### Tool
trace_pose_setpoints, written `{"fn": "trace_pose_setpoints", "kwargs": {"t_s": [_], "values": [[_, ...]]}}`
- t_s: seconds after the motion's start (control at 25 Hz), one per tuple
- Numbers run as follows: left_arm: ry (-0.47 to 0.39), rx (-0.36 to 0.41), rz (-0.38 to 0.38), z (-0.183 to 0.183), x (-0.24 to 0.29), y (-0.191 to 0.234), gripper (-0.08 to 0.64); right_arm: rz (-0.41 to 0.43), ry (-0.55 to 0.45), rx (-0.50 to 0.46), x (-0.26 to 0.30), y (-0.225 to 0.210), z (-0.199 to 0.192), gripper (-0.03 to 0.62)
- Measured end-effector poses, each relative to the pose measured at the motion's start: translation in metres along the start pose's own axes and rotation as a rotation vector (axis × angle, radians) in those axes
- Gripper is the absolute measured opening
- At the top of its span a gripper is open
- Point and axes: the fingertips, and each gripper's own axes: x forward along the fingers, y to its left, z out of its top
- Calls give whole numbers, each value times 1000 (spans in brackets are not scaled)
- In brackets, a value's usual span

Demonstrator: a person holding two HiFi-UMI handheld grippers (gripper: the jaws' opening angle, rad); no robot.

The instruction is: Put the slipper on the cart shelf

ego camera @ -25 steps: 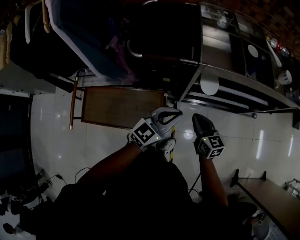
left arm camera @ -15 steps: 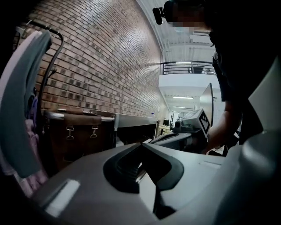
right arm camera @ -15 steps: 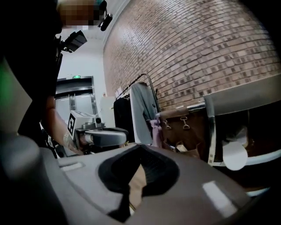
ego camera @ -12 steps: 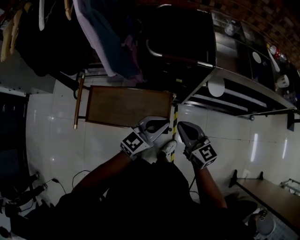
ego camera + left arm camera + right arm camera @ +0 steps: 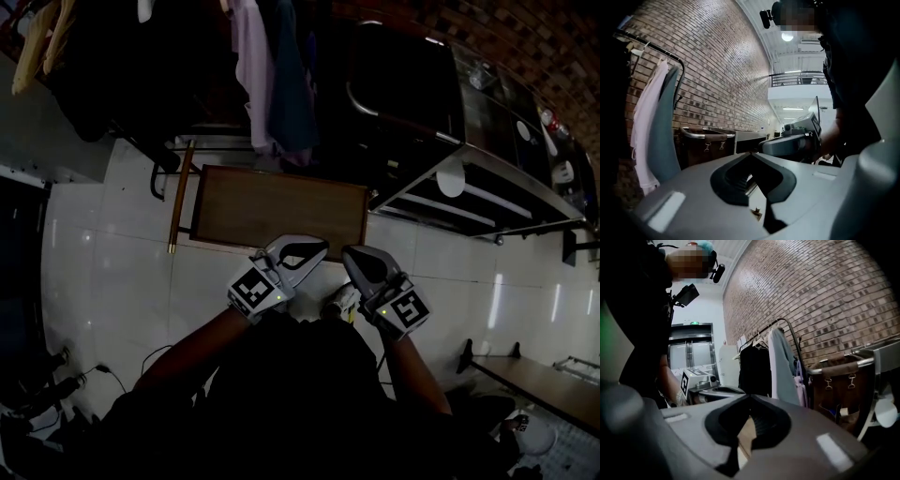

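I see no slipper for certain in any view; a small pale thing point(image 5: 339, 302) lies on the floor between my grippers, and I cannot tell what it is. My left gripper point(image 5: 323, 246) is shut and empty, held close before my body. Beside it, my right gripper point(image 5: 349, 253) is also shut and empty. The left gripper view shows the left gripper point(image 5: 751, 154) with tips together and the right gripper point(image 5: 792, 143) beyond it. The right gripper point(image 5: 749, 397) shows the same. The dark cart point(image 5: 394, 103) with a metal handle stands ahead; its brown body point(image 5: 843, 380) shows.
A low wooden platform point(image 5: 281, 211) lies on the white tiled floor just ahead of the grippers. Clothes point(image 5: 272, 66) hang from a rack at the upper left. A metal shelf unit point(image 5: 506, 187) runs along the right. Cables point(image 5: 103, 370) lie at the lower left.
Both grippers have drawn back toward my body and sit closer together, still shut. The head view has swung, bringing the hanging clothes further into the picture.
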Motion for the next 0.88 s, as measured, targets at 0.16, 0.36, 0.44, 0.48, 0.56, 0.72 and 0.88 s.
{"fn": "trace_pose_setpoints", "kwargs": {"t_s": [0.16, 0.36, 0.44, 0.48, 0.56, 0.72, 0.88], "values": [[-15, 2, -2, 5, -37, 2, 5, 7, -17, -20, 22, 34, 8, 2], [-36, 10, -1, 12, -66, -4, 5, 6, -32, -31, 32, 63, 16, 2], [-44, 2, 10, 17, -72, -9, 5, 14, -31, -44, 30, 71, 19, 2], [-48, -5, 18, 20, -74, -12, 5, 18, -28, -53, 28, 73, 19, 2], [-57, -18, 36, 25, -75, -17, 5, 19, -28, -69, 23, 75, 20, 2], [-66, 4, 59, 26, -67, -25, 5, 19, -30, -76, 8, 70, 20, 0], [-72, -2, 85, 26, -58, -33, 5, 32, -18, -64, -6, 68, 18, 0]]}}
